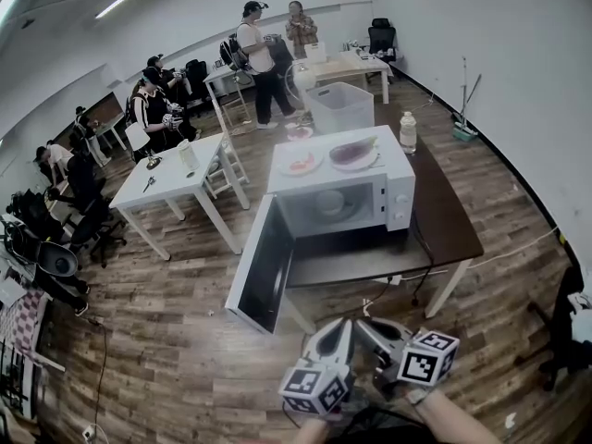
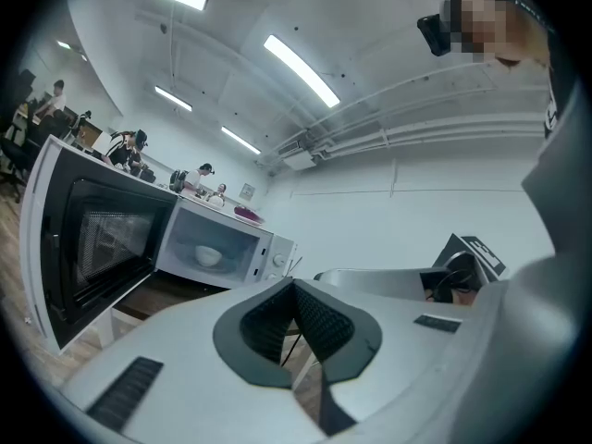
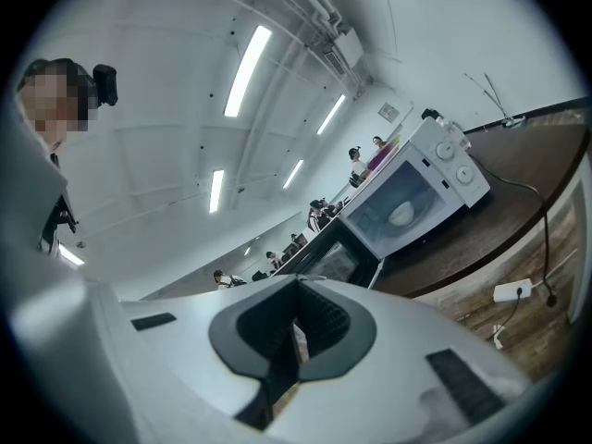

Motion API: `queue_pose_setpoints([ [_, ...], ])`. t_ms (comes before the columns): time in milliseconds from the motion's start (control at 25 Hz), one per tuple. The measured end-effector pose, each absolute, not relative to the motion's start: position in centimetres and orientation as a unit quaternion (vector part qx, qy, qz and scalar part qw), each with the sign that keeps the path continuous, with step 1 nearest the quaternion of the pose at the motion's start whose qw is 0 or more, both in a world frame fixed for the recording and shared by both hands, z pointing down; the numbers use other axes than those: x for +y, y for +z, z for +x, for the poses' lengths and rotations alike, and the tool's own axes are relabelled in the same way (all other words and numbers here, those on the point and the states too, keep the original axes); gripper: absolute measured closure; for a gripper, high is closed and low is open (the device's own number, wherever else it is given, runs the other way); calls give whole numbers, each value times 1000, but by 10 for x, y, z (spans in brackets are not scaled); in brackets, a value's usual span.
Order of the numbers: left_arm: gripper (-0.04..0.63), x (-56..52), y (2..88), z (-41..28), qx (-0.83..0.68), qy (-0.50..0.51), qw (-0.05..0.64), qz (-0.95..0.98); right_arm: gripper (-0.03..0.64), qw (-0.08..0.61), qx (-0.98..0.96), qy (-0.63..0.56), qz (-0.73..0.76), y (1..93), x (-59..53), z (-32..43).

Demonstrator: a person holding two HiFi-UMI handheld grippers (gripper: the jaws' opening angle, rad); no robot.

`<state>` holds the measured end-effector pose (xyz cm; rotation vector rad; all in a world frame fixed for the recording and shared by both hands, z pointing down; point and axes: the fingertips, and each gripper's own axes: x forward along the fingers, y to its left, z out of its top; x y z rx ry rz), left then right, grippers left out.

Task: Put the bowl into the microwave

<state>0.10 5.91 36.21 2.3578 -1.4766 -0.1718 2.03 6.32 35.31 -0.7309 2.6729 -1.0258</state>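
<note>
**Bowl already inside microwave; both claws shut, empty**

At far left of the head view, the black-windowed microwave door (image 1: 264, 266) is seen swung wide open, out over the wood-plank floor (image 1: 185, 359). Just right of it, the white box-shaped microwave (image 1: 393, 192) is set on the dark brown table (image 1: 453, 229), w/ its open front turned toward the person. The small white round bowl (image 1: 330, 202) is found inside it, approx. mid-chamber and upright; no contact w/ the inner walls can be made out. The placing itself is therefore judged done, w/ the door not yet closed.

Low in the head view, the left claw (image 2: 294, 287) is held level, pads met tip to tip, nothing gripped betw. them. Just beside it on the right, the right claw (image 3: 296, 289) is likewise closed, nothing held. Both are kept well apart from the table, side by side, aimed roughly at the microwave.

Key relation: the bowl lies ahead of both claws, inside the microwave; being round, it has no long axis to be reckoned with. The open door lies ahead and to the left, on the left claw's side, so that claw is judged the nearer one should the door be pushed shut, prob. by a left-to-right sweep.
</note>
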Motion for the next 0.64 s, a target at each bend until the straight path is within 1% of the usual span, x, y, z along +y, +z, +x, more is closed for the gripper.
queue_pose_setpoints([
  [640,595,83,362,10,-513,-54,173,839,615,98,899,-344,-252,351,88,29],
])
